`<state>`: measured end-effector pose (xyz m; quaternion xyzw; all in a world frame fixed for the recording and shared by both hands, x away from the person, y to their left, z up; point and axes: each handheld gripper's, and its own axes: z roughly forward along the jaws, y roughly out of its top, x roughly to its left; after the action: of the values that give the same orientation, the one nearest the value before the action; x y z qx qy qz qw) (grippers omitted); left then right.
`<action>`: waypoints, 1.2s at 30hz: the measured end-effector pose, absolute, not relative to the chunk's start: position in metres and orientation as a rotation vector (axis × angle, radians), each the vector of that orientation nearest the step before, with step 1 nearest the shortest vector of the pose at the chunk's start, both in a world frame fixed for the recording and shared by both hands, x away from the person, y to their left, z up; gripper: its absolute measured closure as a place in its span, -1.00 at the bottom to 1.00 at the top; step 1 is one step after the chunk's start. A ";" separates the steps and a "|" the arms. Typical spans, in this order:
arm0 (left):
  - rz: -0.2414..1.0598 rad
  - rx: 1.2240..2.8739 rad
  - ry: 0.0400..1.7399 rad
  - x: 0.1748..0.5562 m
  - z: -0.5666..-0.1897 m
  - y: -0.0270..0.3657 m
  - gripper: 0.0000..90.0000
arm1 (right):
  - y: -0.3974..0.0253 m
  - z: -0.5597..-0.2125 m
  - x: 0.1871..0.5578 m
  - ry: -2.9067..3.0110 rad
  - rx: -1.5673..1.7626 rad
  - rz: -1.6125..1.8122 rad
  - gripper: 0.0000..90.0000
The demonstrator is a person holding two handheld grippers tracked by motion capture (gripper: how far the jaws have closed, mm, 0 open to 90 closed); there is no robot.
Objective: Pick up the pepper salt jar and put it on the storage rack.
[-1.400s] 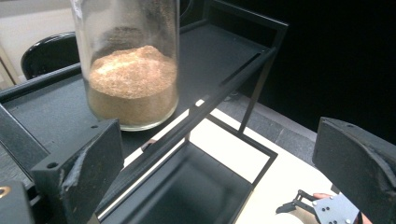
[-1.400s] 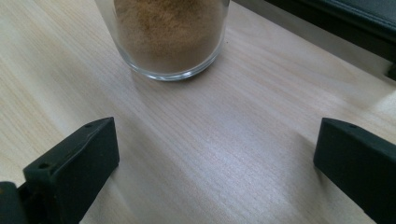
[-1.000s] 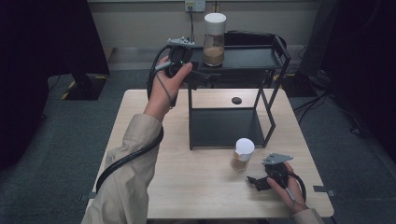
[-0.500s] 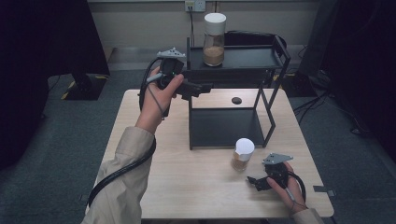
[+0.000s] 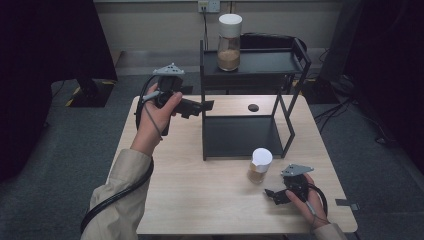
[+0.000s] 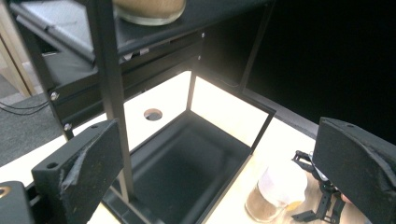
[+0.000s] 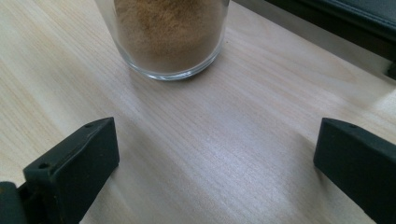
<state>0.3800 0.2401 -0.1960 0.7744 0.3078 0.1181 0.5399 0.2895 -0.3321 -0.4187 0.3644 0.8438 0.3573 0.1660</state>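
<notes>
Flanking a pale wood table on grey carpet, both grippers' fingers spread

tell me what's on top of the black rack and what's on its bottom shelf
On the black rack's top shelf stands a white-lidded jar partly filled with tan powder. Its bottom shelf looks bare. A dark item behind the top shelf is too indistinct to identify.

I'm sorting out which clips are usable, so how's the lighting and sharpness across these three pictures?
High view: even light on the table, dark room edges, mildly soft. Left gripper view: tabletop blown out bright under the black rack, right side nearly black. Right gripper view: sharp wood grain, soft sheen, jar cropped at the top.
</notes>
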 end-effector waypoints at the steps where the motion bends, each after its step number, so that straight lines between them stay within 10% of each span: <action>1: 0.279 1.842 0.734 0.380 -0.198 0.242 -0.97 | -0.332 -0.419 0.289 2.402 1.038 1.018 -1.00; 36: 0.212 1.819 0.851 0.365 -0.296 0.301 -0.97 | -0.332 -0.419 0.289 2.403 1.038 1.017 -1.00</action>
<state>0.3655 0.3005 -0.2957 0.7626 0.3569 0.0888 0.5322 0.2894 -0.3321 -0.4188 0.3645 0.8438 0.3572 0.1661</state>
